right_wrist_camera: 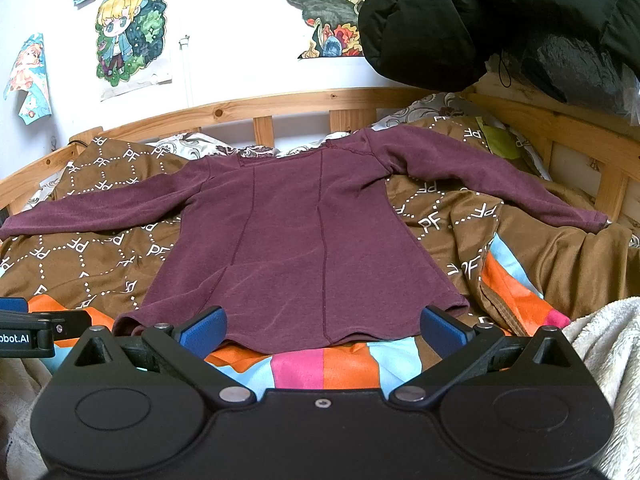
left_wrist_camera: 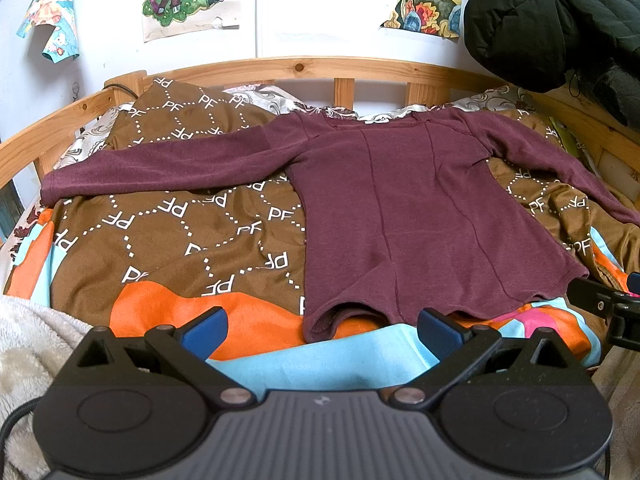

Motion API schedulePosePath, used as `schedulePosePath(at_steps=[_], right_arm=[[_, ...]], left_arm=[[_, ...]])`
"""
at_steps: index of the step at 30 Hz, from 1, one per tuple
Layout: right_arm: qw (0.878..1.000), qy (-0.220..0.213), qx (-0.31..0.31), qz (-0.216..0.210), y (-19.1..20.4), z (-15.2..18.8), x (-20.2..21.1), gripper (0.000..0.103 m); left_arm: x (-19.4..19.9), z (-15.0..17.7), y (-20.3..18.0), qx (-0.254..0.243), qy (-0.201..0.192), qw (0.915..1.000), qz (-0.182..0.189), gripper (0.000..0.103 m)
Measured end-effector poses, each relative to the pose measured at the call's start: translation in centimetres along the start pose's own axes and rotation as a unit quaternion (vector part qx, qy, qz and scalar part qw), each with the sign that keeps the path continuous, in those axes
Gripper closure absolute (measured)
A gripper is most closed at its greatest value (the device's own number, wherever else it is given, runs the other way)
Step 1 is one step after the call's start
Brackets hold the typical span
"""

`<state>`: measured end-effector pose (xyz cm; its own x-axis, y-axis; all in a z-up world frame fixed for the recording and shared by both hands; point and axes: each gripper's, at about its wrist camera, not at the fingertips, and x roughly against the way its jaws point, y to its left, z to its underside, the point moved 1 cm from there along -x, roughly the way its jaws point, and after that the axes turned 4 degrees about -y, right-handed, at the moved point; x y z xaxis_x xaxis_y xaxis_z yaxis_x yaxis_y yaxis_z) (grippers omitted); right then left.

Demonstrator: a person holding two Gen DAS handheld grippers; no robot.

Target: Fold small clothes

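Note:
A maroon long-sleeved top (left_wrist_camera: 416, 208) (right_wrist_camera: 296, 240) lies flat on the bed, sleeves spread to both sides, hem toward me. My left gripper (left_wrist_camera: 322, 330) hovers open just short of the hem's left corner, blue pads wide apart with nothing between them. My right gripper (right_wrist_camera: 322, 330) is open too, its blue fingertips (right_wrist_camera: 440, 330) straddling the hem's middle and right part from above, holding nothing. The right gripper's black body shows at the right edge of the left wrist view, and the left one's body at the left edge of the right wrist view.
The top rests on a brown patterned quilt (left_wrist_camera: 168, 216) with orange, blue and pink patches. A wooden bed rail (left_wrist_camera: 304, 66) runs behind. A black puffy jacket (right_wrist_camera: 500, 20) hangs at upper right. A cream fleece blanket (left_wrist_camera: 32, 344) lies at the near edges.

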<state>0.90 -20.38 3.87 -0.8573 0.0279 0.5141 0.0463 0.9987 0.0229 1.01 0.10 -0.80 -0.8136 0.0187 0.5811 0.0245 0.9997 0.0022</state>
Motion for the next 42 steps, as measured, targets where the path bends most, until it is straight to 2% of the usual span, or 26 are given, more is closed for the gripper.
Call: schedulePosePath(at_steps=[8, 10, 12, 16, 19, 21, 24, 28, 33, 36, 39, 42], right_arm=[[1.0, 0.004, 0.0, 0.0, 0.1, 0.0, -0.2, 0.0], [1.0, 0.014, 0.0, 0.0, 0.1, 0.0, -0.3, 0.0], [0.999, 0.049, 0.0, 0.004, 0.0, 0.1, -1.3, 0.0], [0.996, 0.08, -0.025, -0.013, -0.9, -1.0, -2.5, 0.0], [0.995, 0.075, -0.049, -0.03, -2.8, -2.9, -3.4, 0.0], [0.996, 0.064, -0.064, -0.016, -4.6, -4.4, -4.2, 0.0], [0.991, 0.052, -0.117, 0.029, -8.3, -6.6, -5.8, 0.0], [0.967, 0.031, -0.238, 0.08, -14.1, -7.8, -7.3, 0.0], [0.907, -0.004, -0.393, 0.154, -20.1, -6.4, -9.2, 0.002], [0.882, -0.018, -0.429, 0.195, -22.2, -5.8, -10.3, 0.008], [0.858, -0.029, -0.457, 0.234, -24.3, -5.9, -11.6, 0.01], [0.839, -0.052, -0.471, 0.268, -25.0, -6.2, -12.4, 0.013]], left_arm=[[-0.1, 0.2, -0.1, 0.0, 0.006, 1.0, -0.002, 0.001], [-0.4, 0.1, -0.2, -0.001, 0.014, 0.9999, -0.004, 0.001], [-1.0, -0.4, -0.2, 0.002, 0.026, 0.9997, 0.001, 0.001], [-2.5, -2.7, -0.1, 0.015, 0.041, 0.999, 0.01, 0.001], [-4.4, -5.3, -0.2, 0.013, 0.051, 0.9983, 0.026, 0.001], [-6.0, -7.0, -0.4, 0.016, 0.052, 0.998, 0.033, 0.001], [-8.8, -9.0, -1.0, 0.012, 0.053, 0.9976, 0.043, 0.001], [-12.4, -10.7, -2.4, -0.015, 0.047, 0.997, 0.06, 0.001], [-16.2, -10.7, -3.5, -0.029, 0.033, 0.9957, 0.082, 0.001], [-17.9, -9.5, -3.3, -0.021, 0.046, 0.9953, 0.082, 0.001], [-19.3, -8.9, -2.8, -0.013, 0.077, 0.9929, 0.09, 0.001], [-19.9, -8.5, -2.0, 0.012, 0.097, 0.9911, 0.09, 0.001]])
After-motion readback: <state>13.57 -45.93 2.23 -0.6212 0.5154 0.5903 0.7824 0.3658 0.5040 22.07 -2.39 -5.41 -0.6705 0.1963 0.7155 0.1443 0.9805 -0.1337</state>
